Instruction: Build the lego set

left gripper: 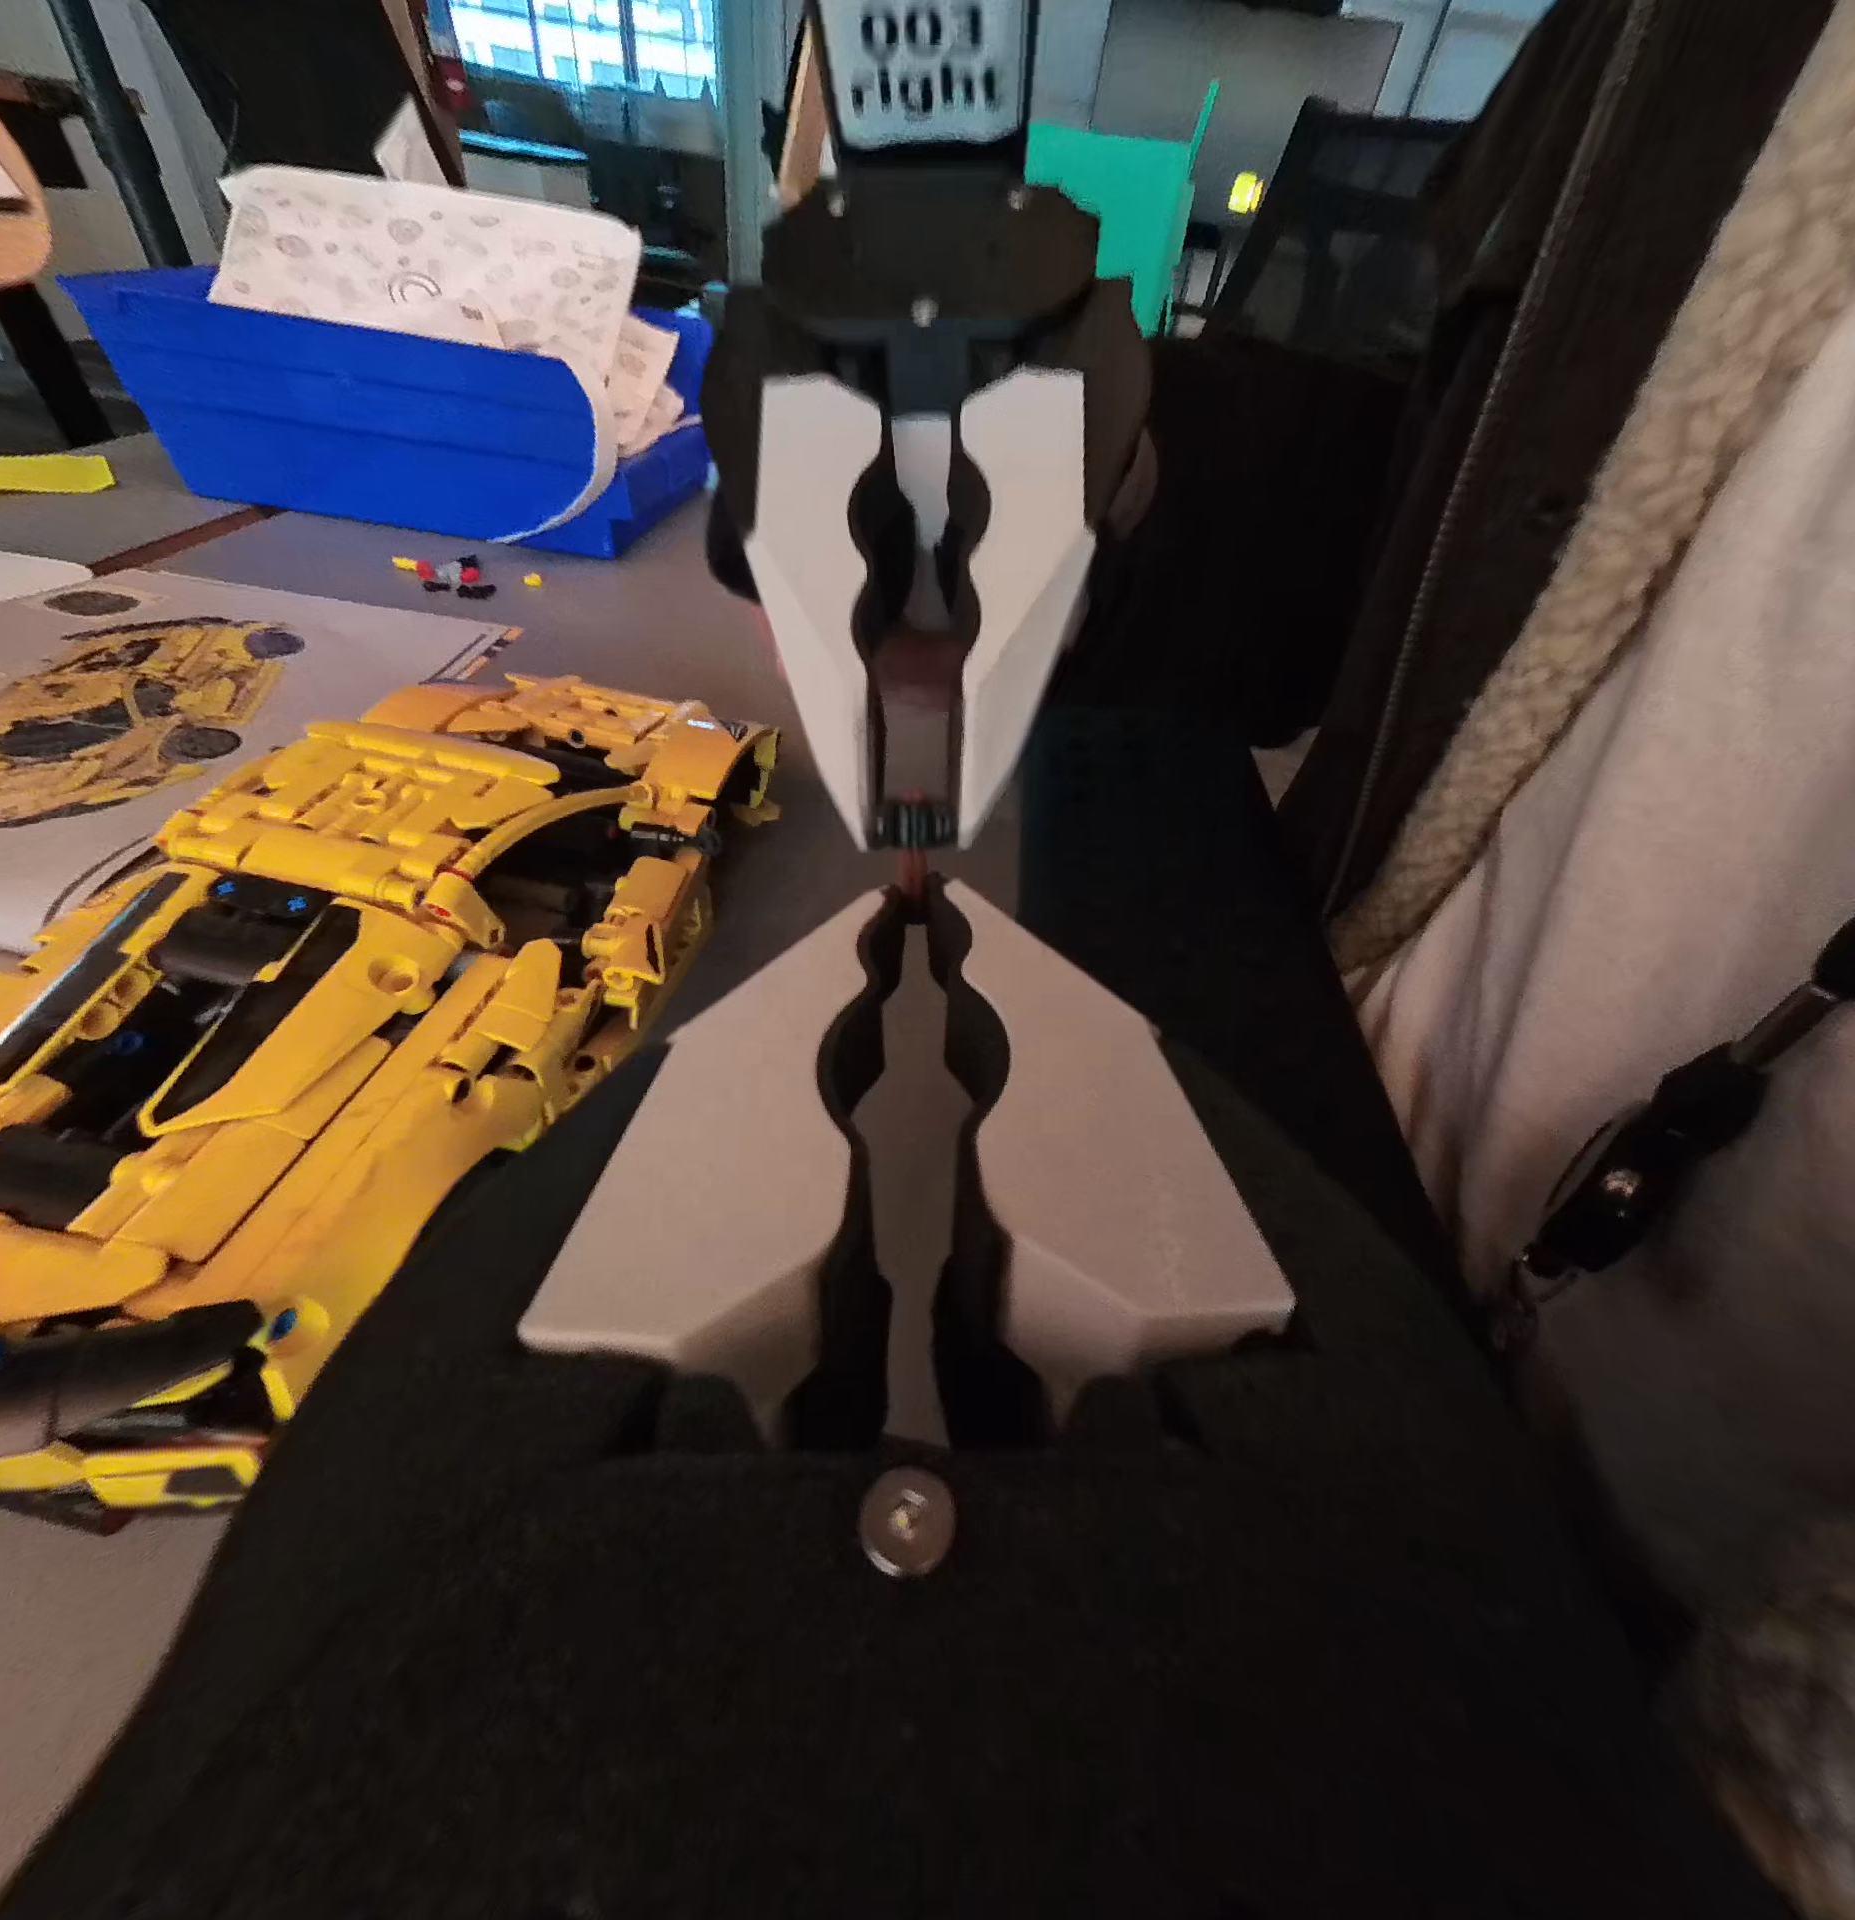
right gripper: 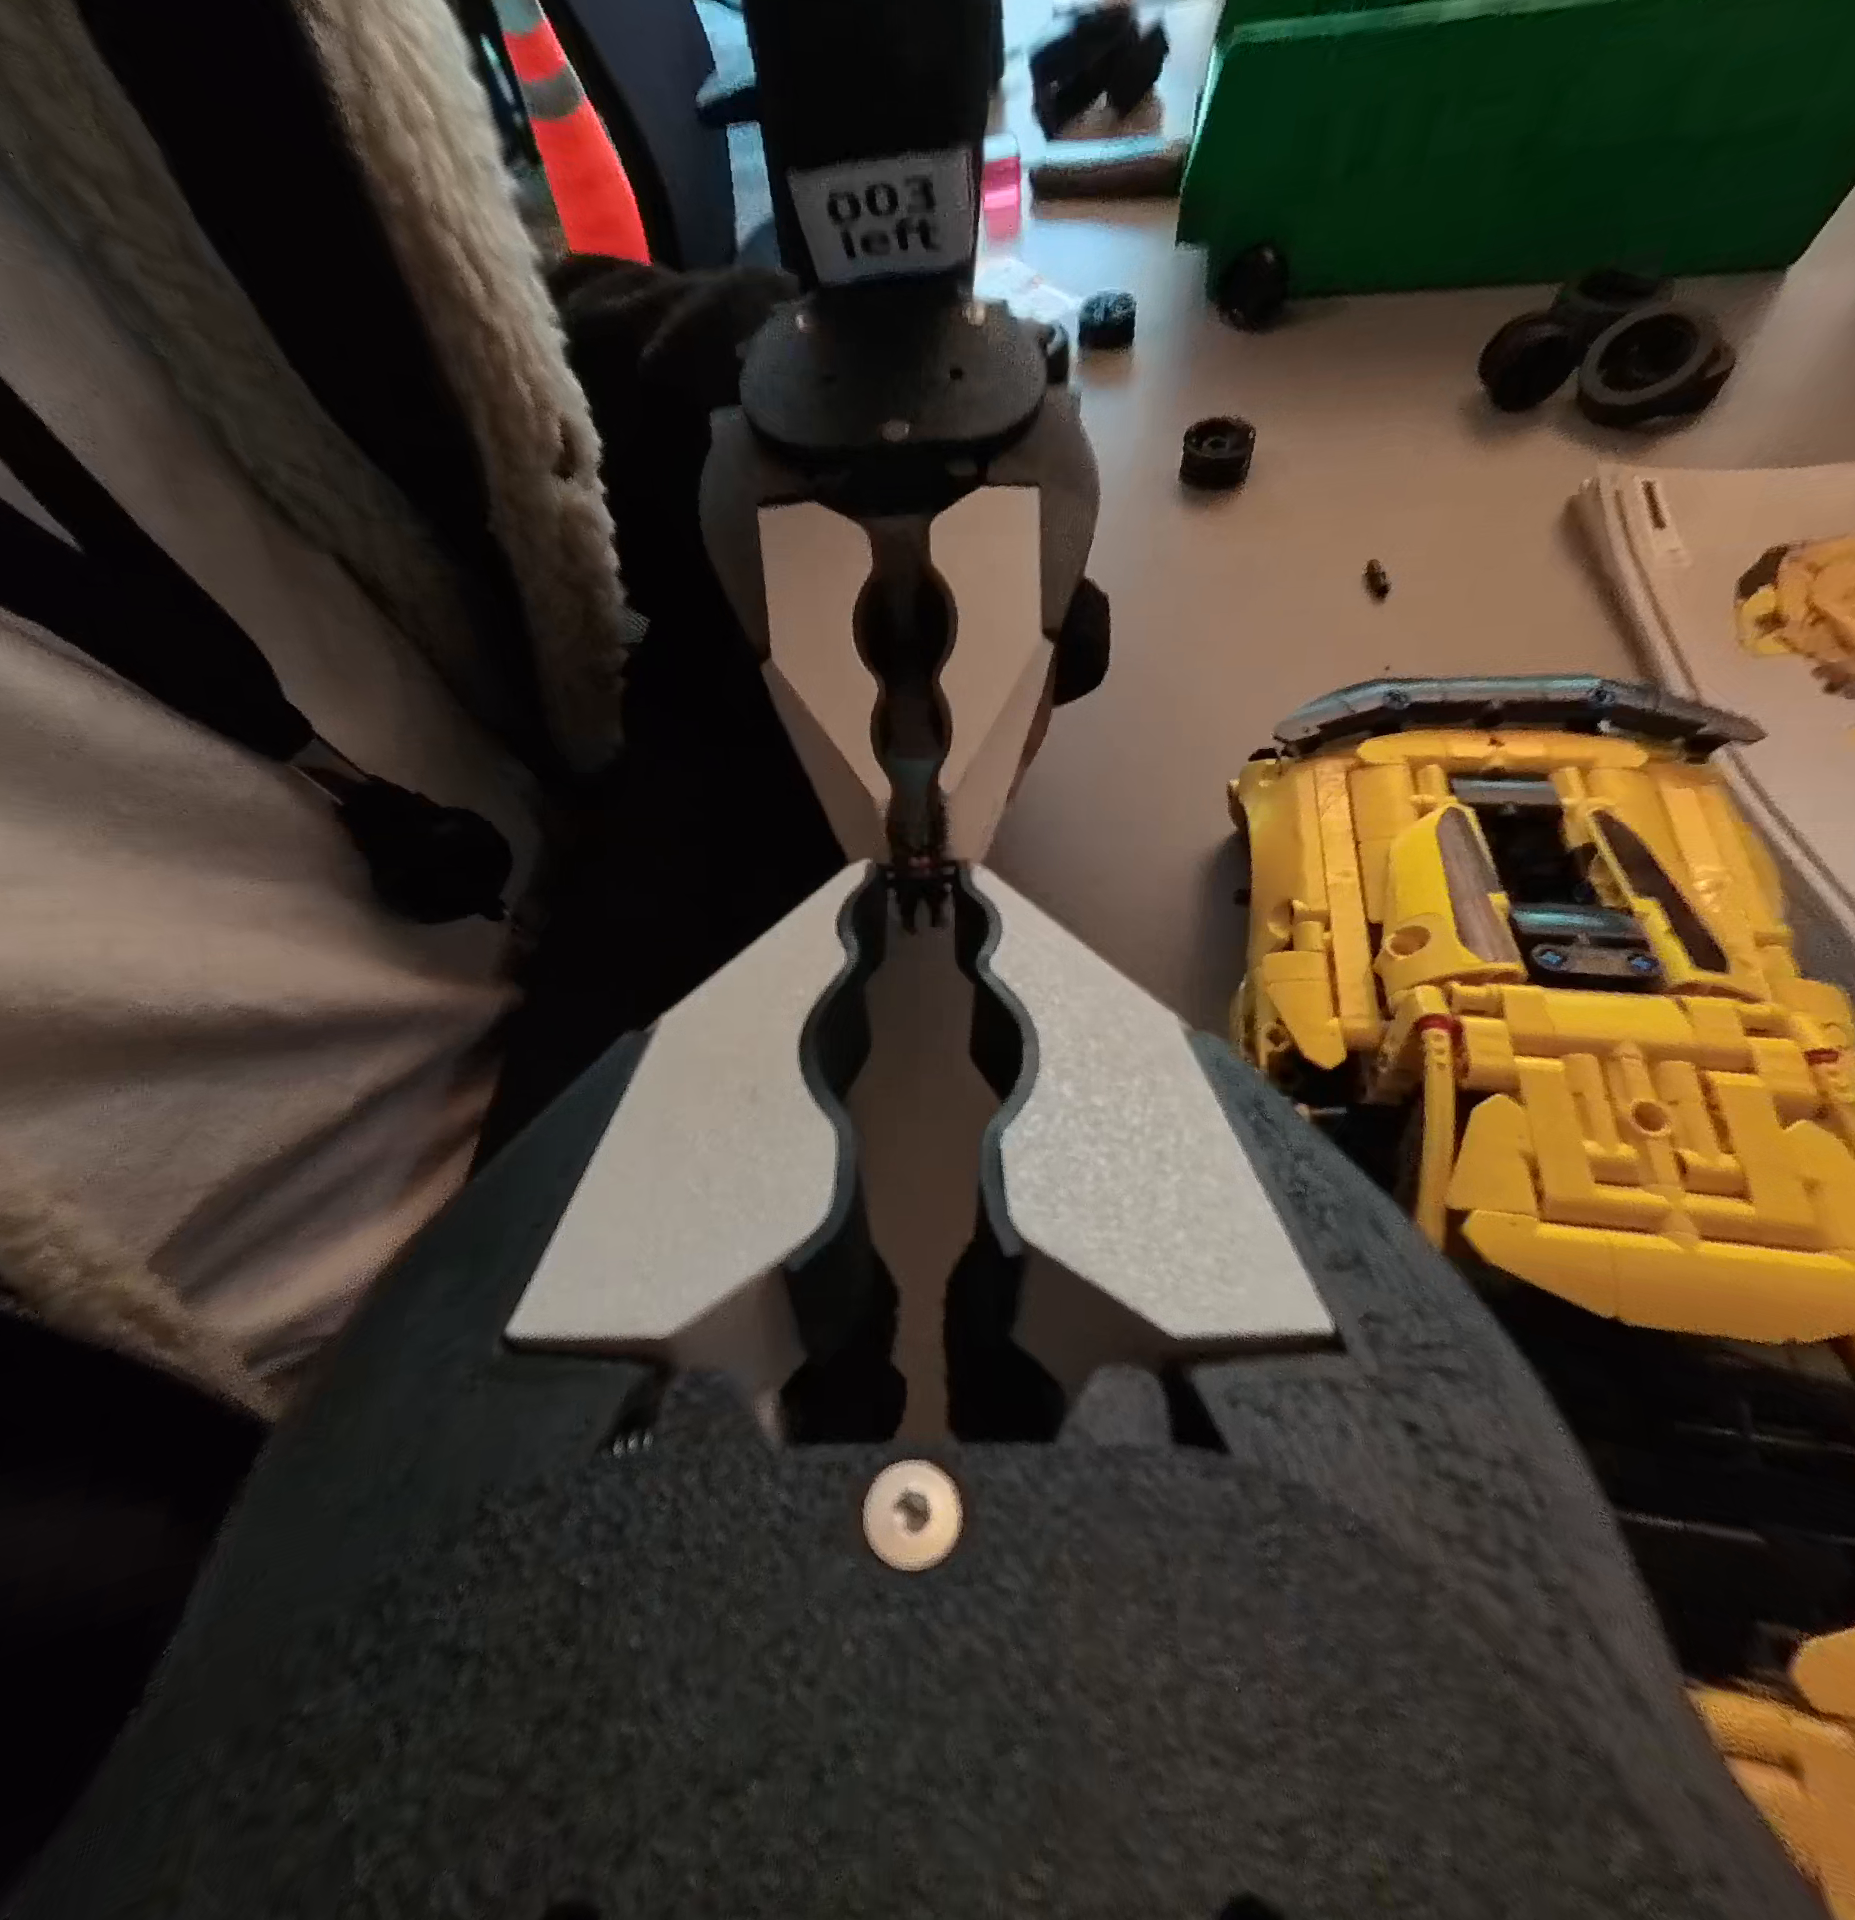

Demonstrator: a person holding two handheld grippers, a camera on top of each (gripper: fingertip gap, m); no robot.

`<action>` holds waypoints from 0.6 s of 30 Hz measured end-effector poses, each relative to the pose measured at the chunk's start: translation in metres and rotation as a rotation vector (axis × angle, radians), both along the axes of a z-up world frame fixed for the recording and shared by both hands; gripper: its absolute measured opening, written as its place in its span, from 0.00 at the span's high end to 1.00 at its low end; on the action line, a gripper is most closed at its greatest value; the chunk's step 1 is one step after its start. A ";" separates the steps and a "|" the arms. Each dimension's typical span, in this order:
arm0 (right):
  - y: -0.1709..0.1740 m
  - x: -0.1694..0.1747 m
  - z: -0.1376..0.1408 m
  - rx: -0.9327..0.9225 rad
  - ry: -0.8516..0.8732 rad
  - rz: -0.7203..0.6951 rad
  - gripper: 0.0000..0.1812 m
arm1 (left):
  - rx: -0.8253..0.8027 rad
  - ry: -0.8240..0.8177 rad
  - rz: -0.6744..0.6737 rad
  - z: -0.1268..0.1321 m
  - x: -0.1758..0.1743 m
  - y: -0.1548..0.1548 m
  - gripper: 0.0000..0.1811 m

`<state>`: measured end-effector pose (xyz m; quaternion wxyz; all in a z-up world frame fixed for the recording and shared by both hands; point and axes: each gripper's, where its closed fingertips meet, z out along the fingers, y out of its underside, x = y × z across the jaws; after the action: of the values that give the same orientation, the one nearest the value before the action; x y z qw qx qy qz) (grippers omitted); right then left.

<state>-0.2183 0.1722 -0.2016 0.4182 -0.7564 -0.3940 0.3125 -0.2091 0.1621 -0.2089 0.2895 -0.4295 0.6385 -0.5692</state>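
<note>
Grey table (left gripper: 611,623), under and beside both tools. Yellow lego car (left gripper: 331,966), partly built, resting on table, left of left gripper (left gripper: 910,891); same car right of right gripper (right gripper: 915,896) in the right wrist view (right gripper: 1546,1039). Open instruction booklet (left gripper: 175,665) beyond car, up-left of left gripper, printed with yellow car picture. Blue bin (left gripper: 383,436) farther up-left, holding crumpled patterned paper (left gripper: 424,249). Green box (right gripper: 1525,125) far up-right of right gripper. Pale fleece garment of a person (left gripper: 1681,727) close on right of left gripper, on left of right gripper.

Grippers tip to tip, facing each other, above table edge. Right gripper seen head-on in the left wrist view (left gripper: 912,826), fingers drawn close, pinching small black toothed piece (left gripper: 912,823). Left gripper fingers nearly together, pinching small red piece (left gripper: 910,878); exact shape too small to tell. Red piece and black piece meeting at the tips; whether joined, cannot tell. In the right wrist view the same small dark cluster (right gripper: 915,883) between both tip pairs.

Stack of black tyres (right gripper: 1619,353) up-right of right gripper, near green box. Single black wheel hub (right gripper: 1217,450) nearer, right of left gripper's body. Scatter of small loose pieces (left gripper: 455,577), black, red, yellow, in front of blue bin. Tiny dark pin (right gripper: 1376,578) alone on table right of the tools.
</note>
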 end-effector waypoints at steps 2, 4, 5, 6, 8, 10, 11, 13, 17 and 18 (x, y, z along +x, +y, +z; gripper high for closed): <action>0.000 0.000 -0.003 0.001 -0.012 -0.002 0.93 | 0.026 0.006 0.003 -0.003 0.001 -0.001 0.98; 0.001 0.000 0.003 0.016 0.008 -0.015 0.93 | 0.011 -0.020 0.012 0.002 0.002 0.000 0.98; 0.002 0.001 0.003 0.011 0.006 -0.024 0.93 | -0.003 -0.021 0.014 0.002 0.002 0.002 0.98; 0.003 0.001 0.004 0.004 0.010 -0.033 0.93 | -0.001 -0.026 0.019 0.003 0.002 0.002 0.98; 0.004 0.002 0.005 -0.014 0.026 -0.039 0.91 | 0.015 -0.038 0.030 0.004 0.002 0.003 0.98; 0.007 0.006 0.009 -0.021 0.090 -0.068 0.83 | 0.024 -0.054 0.051 0.006 0.003 0.007 0.98; 0.009 0.010 0.014 -0.041 0.159 -0.097 0.79 | 0.033 -0.072 0.070 0.008 0.003 0.009 0.98; 0.011 0.015 0.018 -0.177 0.348 -0.146 0.69 | 0.087 -0.124 0.112 0.013 0.004 0.015 0.98; 0.008 0.006 0.019 -0.548 0.744 -0.152 0.62 | 0.252 -0.256 0.158 0.023 0.005 0.016 0.98; 0.008 0.003 0.020 -0.608 0.818 -0.149 0.62 | 0.275 -0.272 0.154 0.023 0.005 0.014 0.98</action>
<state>-0.2151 0.1807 -0.1817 0.3203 -0.6858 -0.0346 0.6526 -0.2043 0.1762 -0.1856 0.4714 -0.3528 0.6305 -0.5057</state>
